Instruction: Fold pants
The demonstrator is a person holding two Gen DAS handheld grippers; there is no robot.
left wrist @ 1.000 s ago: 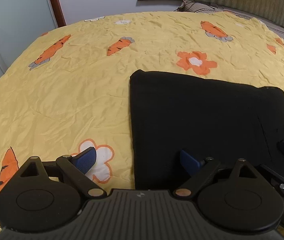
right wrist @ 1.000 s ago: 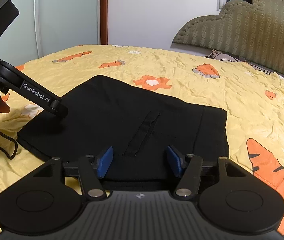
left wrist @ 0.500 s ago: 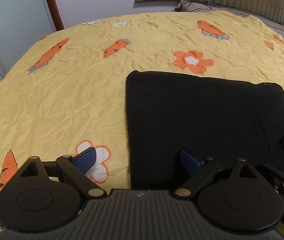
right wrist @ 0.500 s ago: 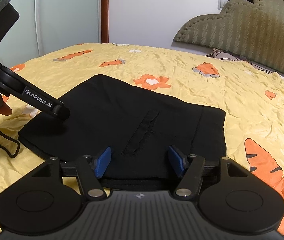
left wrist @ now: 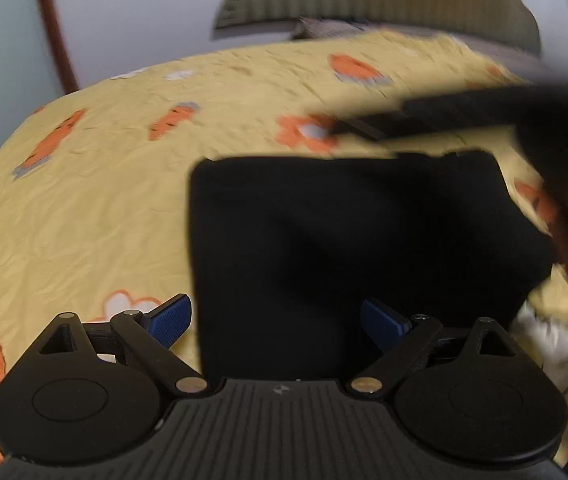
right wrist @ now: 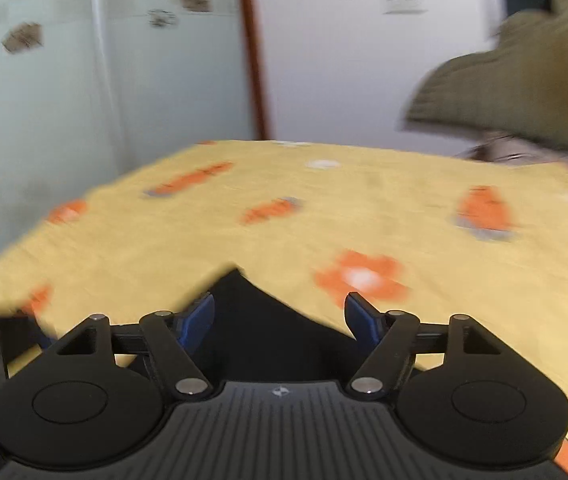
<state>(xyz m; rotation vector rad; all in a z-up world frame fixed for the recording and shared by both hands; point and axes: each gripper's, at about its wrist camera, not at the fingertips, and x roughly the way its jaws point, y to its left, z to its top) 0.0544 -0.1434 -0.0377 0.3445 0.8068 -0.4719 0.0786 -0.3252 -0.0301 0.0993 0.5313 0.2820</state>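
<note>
Since half a second ago the right gripper (right wrist: 279,320) has swung up and away from the near edge of the pants (left wrist: 347,240); its camera now looks across the yellow bedspread (right wrist: 323,208) toward the wall, and only a dark corner of the cloth shows between its fingers. In the left wrist view the same gripper appears as a blurred black shape at the upper right, above the far edge of the cloth. The left gripper (left wrist: 276,320) has hardly moved. Both grippers stand wide open and hold nothing. The pants lie folded into a flat dark rectangle on the bedspread, straight ahead of the left gripper, with the long axis running from left to right. The left edge of the cloth lies just beside the left finger (left wrist: 172,318), so the left gripper is the nearer one. The blur hides the seams, so probably the fold is finished, but I cannot be sure.
</note>
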